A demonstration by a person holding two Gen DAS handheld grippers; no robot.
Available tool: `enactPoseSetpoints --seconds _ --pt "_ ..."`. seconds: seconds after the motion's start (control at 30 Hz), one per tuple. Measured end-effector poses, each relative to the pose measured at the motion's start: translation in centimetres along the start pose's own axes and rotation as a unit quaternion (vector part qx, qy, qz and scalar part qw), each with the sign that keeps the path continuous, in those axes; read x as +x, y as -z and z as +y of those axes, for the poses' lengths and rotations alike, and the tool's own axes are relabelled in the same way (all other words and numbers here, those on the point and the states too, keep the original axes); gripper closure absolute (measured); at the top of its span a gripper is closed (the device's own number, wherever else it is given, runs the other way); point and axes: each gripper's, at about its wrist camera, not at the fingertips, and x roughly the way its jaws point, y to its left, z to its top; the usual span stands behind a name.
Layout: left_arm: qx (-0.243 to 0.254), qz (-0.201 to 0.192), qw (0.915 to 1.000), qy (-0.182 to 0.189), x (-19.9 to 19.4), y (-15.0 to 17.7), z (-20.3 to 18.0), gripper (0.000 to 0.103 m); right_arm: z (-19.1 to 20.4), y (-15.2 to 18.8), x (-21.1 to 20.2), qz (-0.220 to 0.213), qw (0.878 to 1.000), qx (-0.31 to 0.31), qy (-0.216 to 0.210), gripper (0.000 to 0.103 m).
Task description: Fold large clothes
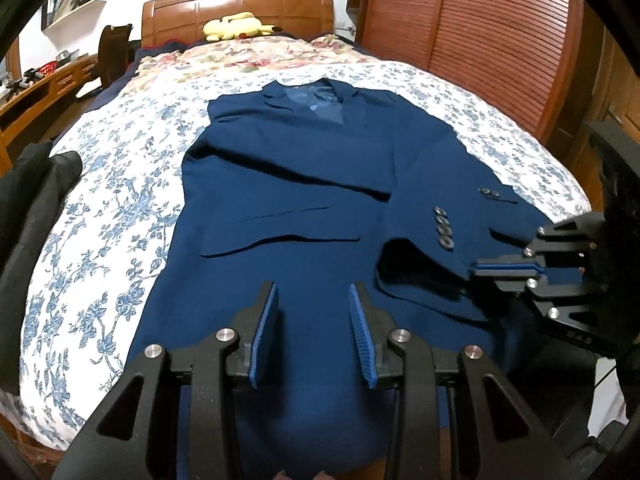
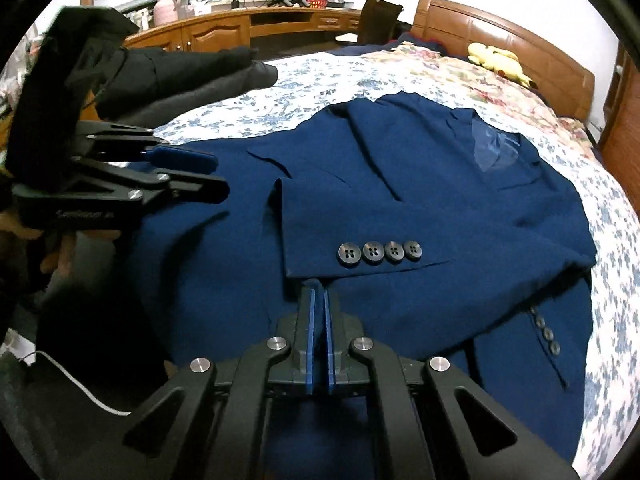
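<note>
Right tool, black-framed with blue ribbed pads, has its jaws fully closed just below the cuff of the folded-in sleeve; whether it pinches any cloth cannot be told. Left tool stands partly open above the lower front of the garment, nothing between its pads. Both tools work on the large navy-blue woven suit jacket, which lies face up and spread flat on the bed with the blue-and-white floral cover, collar toward the wooden headboard.

Progress assessment: one sleeve, with four dark buttons, already lies across the body. Judged remaining: the other sleeve, the side folds and the final hem-to-collar fold. Early stage.
</note>
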Motion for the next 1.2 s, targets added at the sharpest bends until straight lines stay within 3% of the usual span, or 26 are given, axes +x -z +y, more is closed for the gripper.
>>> enactPoseSetpoints --seconds 0.53,0.6,0.77,0.83,1.2 --pt "0.026 -0.013 0.9982 0.052 -0.3 -0.9 -4.0 0.065 -0.1 4.0 -4.3 -0.017 0.995 0.091 0.019 0.098" --pt "0.029 -0.008 0.9978 0.059 0.1 -0.9 -4.6 0.065 -0.1 4.4 -5.4 -0.027 0.994 0.104 0.016 0.094" --pt "0.037 0.009 0.9971 0.066 1.3 -0.5 -5.7 0.065 0.0 5.2 -7.0 -0.046 0.992 0.111 0.033 0.062" --pt "0.037 0.015 0.997 0.066 1.9 -0.3 -6.0 0.065 0.1 5.4 -7.3 -0.052 0.992 0.111 0.04 0.057" --pt "0.044 0.039 0.9964 0.06 4.1 0.4 -7.4 0.065 -0.5 6.9 -7.7 -0.054 0.988 0.133 0.058 0.055"
